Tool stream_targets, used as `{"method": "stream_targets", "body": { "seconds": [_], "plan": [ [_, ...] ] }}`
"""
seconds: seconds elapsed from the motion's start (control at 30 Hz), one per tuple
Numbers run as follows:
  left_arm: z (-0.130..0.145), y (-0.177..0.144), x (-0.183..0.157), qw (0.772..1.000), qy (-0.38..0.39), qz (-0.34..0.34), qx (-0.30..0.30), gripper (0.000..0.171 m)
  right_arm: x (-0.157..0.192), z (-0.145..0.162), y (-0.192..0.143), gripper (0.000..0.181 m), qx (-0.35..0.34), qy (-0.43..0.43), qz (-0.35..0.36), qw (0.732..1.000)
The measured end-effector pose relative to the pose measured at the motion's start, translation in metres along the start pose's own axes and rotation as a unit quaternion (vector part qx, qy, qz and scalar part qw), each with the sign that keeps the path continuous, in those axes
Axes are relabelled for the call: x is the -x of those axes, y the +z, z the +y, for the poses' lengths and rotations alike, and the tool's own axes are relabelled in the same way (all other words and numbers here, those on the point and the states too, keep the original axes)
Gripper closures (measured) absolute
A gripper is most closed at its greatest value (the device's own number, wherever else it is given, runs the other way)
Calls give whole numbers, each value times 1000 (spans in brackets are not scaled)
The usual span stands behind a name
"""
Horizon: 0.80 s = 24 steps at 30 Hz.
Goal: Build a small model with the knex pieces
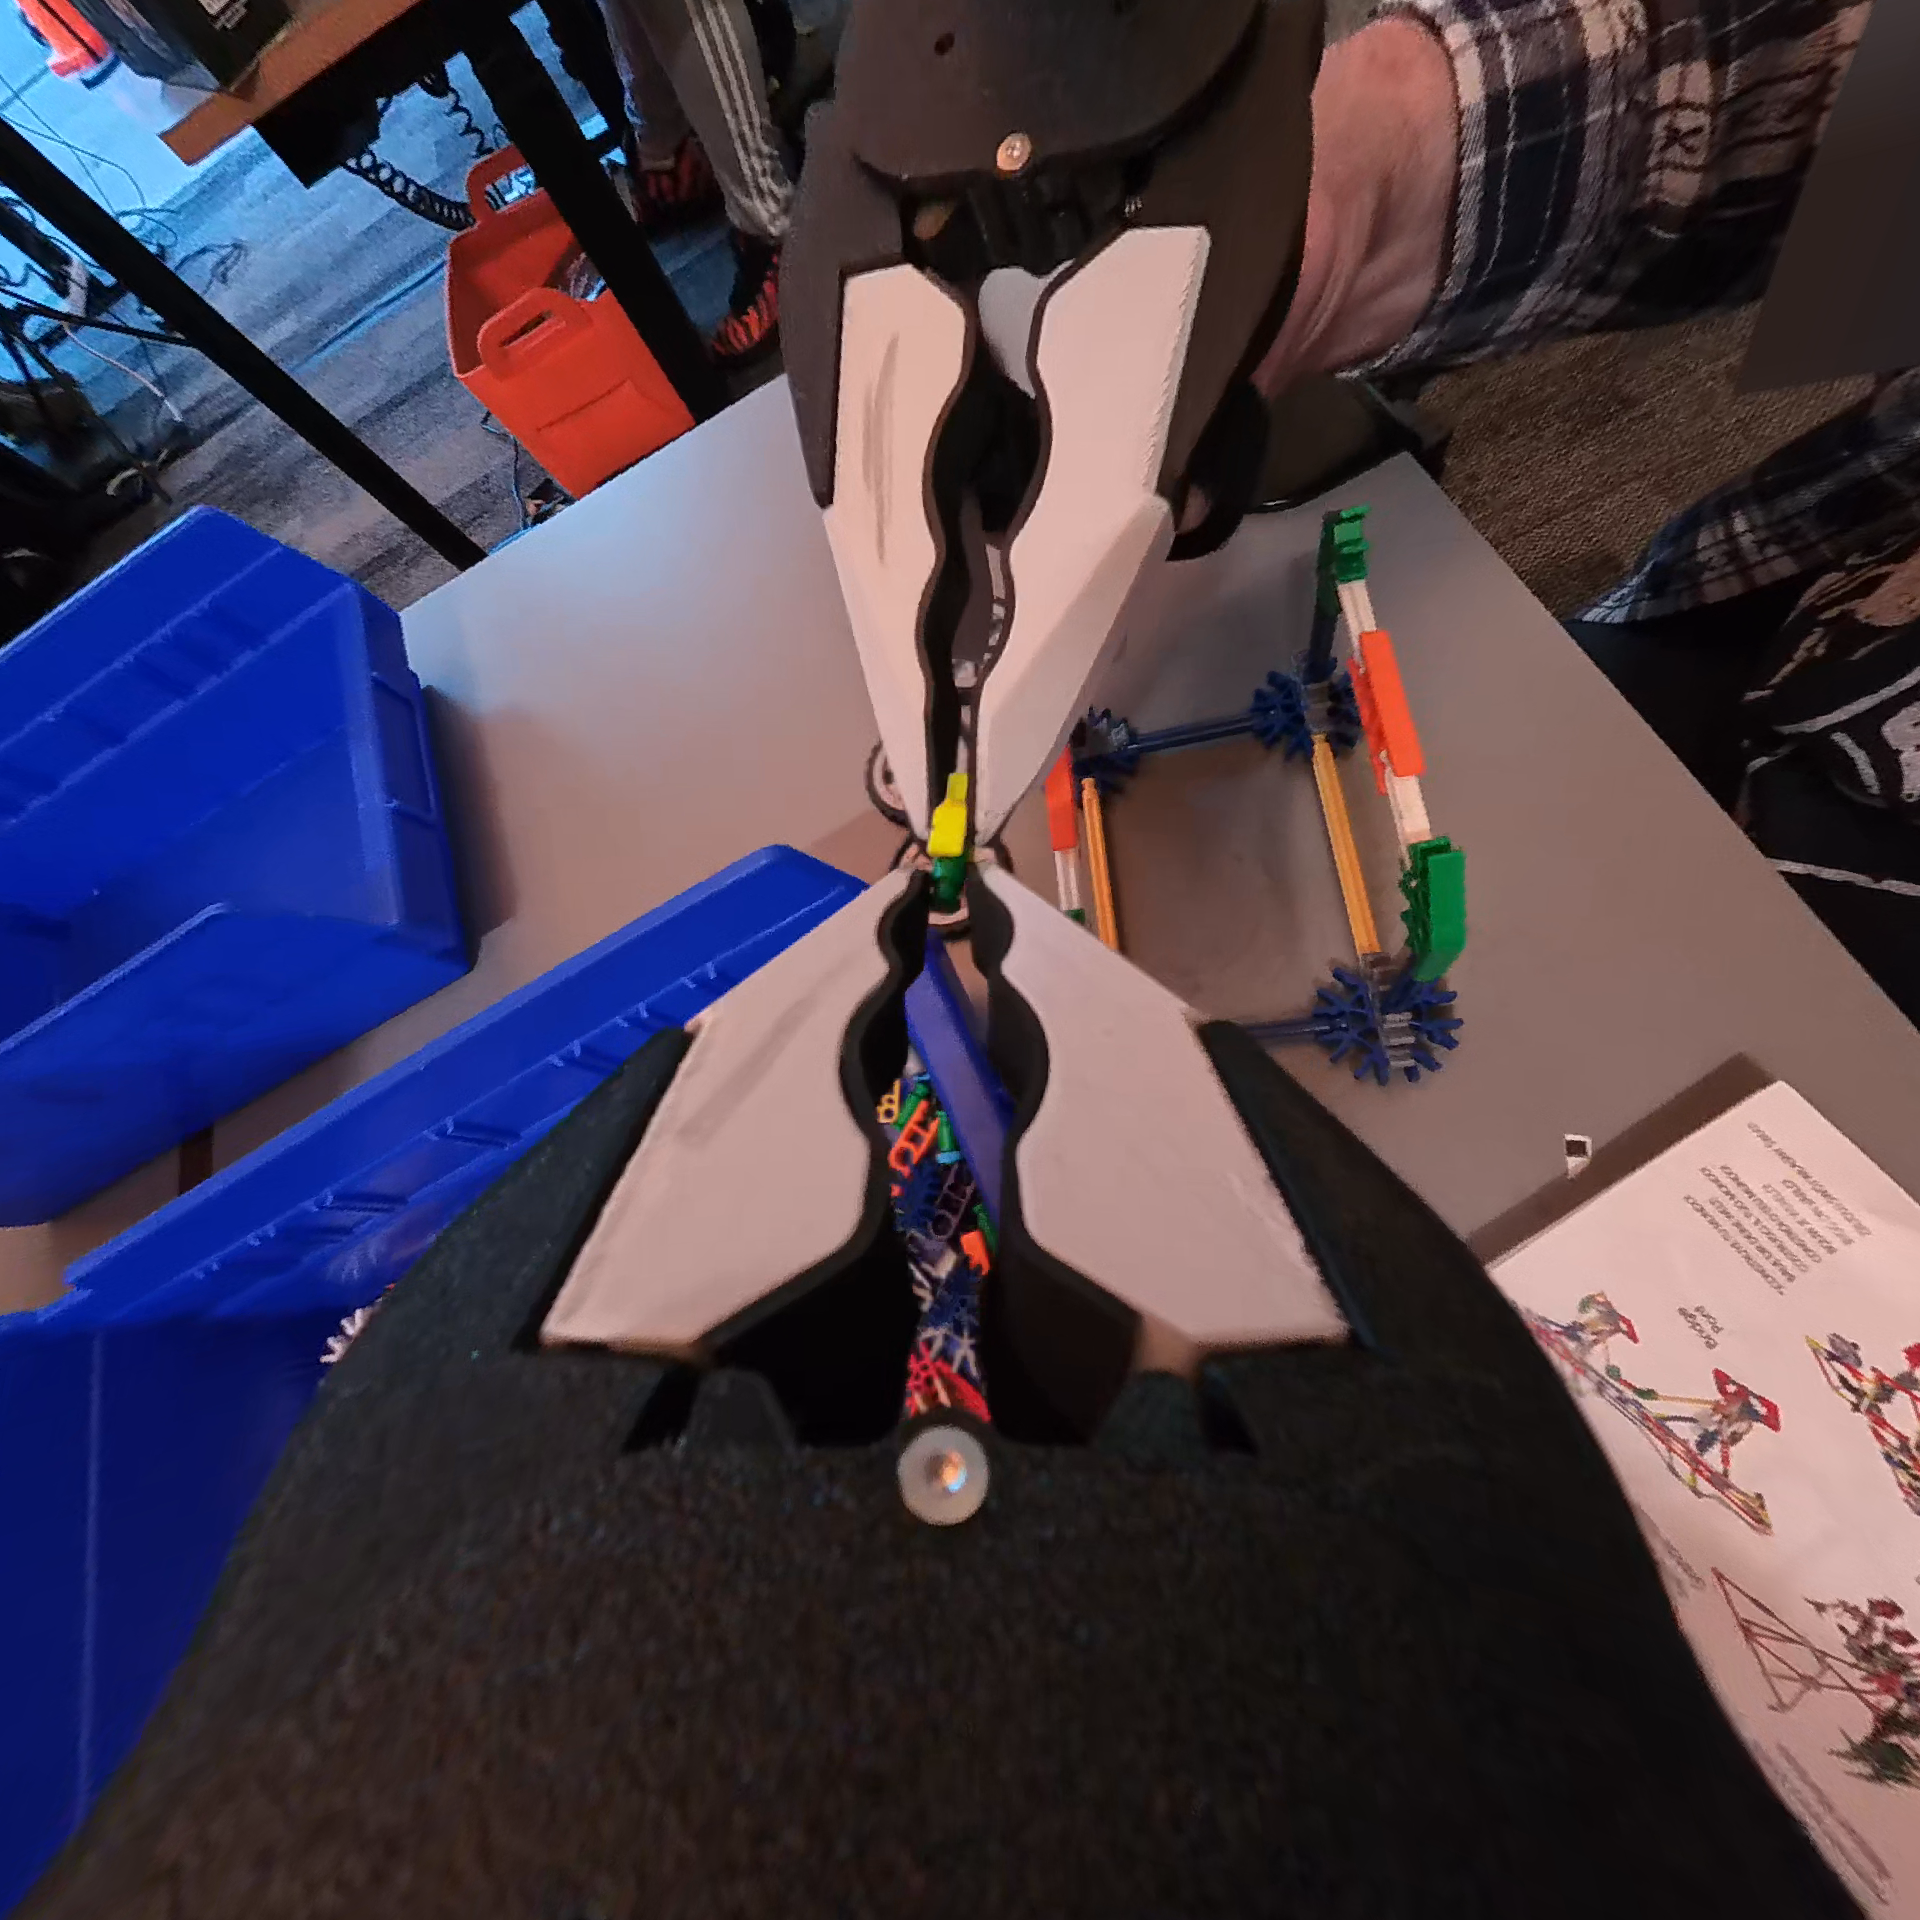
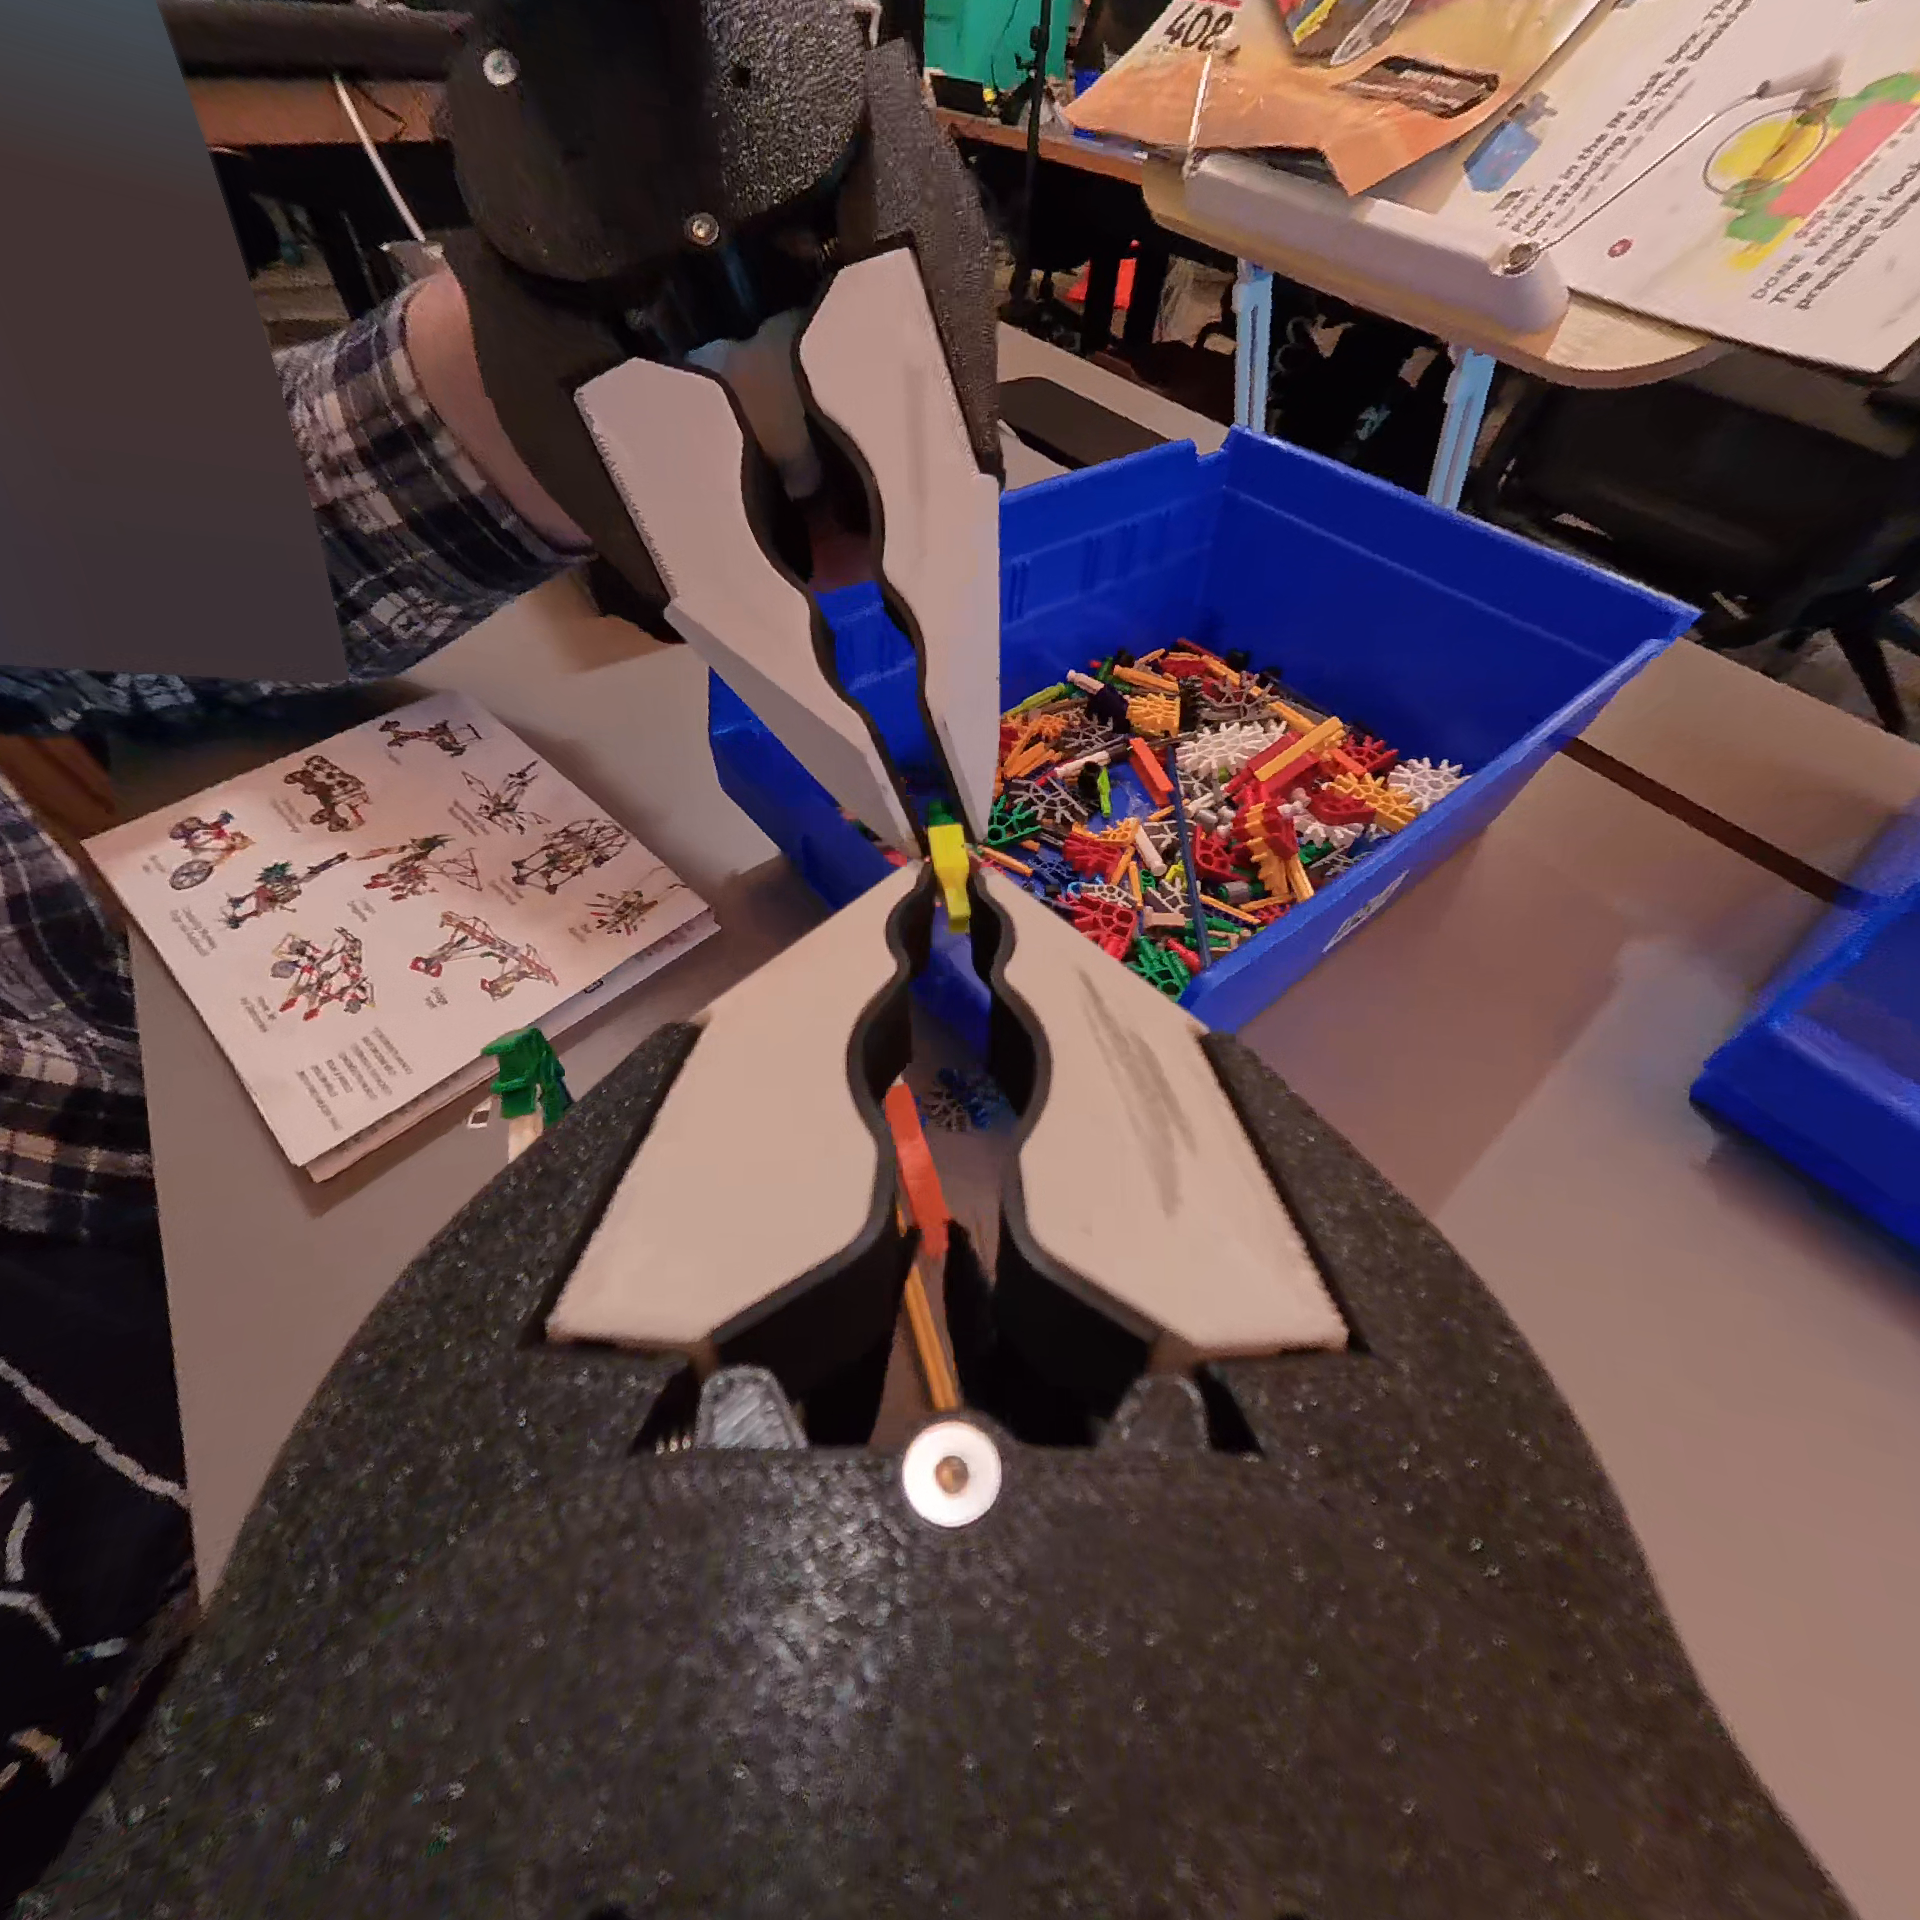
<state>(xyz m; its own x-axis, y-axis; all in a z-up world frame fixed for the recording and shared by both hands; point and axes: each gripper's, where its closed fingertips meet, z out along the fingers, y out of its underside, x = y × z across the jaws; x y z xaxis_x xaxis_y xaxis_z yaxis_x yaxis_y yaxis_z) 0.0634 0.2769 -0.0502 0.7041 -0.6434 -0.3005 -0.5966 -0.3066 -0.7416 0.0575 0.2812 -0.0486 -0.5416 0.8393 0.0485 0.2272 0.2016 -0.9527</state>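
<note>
My left gripper [image 1: 945, 885] is shut on a small green connector piece [image 1: 948, 875]. My right gripper [image 2: 950, 883] is shut on a small yellow connector piece [image 2: 948, 864]. The two grippers meet tip to tip above the table, with the yellow piece [image 1: 948, 823] pressed against the green one [image 2: 940, 812]. In the left wrist view the right gripper [image 1: 952, 816] comes down from the top. A partly built frame [image 1: 1340, 831] of blue connectors, yellow rods and orange and green pieces lies on the grey table [image 1: 675, 623] just right of the tips.
A blue bin [image 2: 1351, 582] full of mixed coloured pieces [image 2: 1195, 810] sits right behind the tips. A second blue bin [image 1: 208, 779] stands to the left. An open instruction booklet [image 2: 395, 894] lies on the table. An orange container [image 1: 551, 343] stands on the floor. A person's plaid sleeve [image 1: 1621, 156] is near. The tips of both grippers are at nearly the same place.
</note>
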Motion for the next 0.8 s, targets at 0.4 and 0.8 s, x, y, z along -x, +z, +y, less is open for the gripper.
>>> {"method": "stream_targets", "body": {
  "seconds": [0.4, 0.8],
  "plan": [
    [-12, -6, 28, 995, -31, -87, -29, 166, -23, -19, -2, 178, -16, -42, 117, 992],
    [-9, -2, 58, 976, -88, -190, -55, 166, -51, -25, 2, 177, 0, -61, 207, 977]
  ]
}}
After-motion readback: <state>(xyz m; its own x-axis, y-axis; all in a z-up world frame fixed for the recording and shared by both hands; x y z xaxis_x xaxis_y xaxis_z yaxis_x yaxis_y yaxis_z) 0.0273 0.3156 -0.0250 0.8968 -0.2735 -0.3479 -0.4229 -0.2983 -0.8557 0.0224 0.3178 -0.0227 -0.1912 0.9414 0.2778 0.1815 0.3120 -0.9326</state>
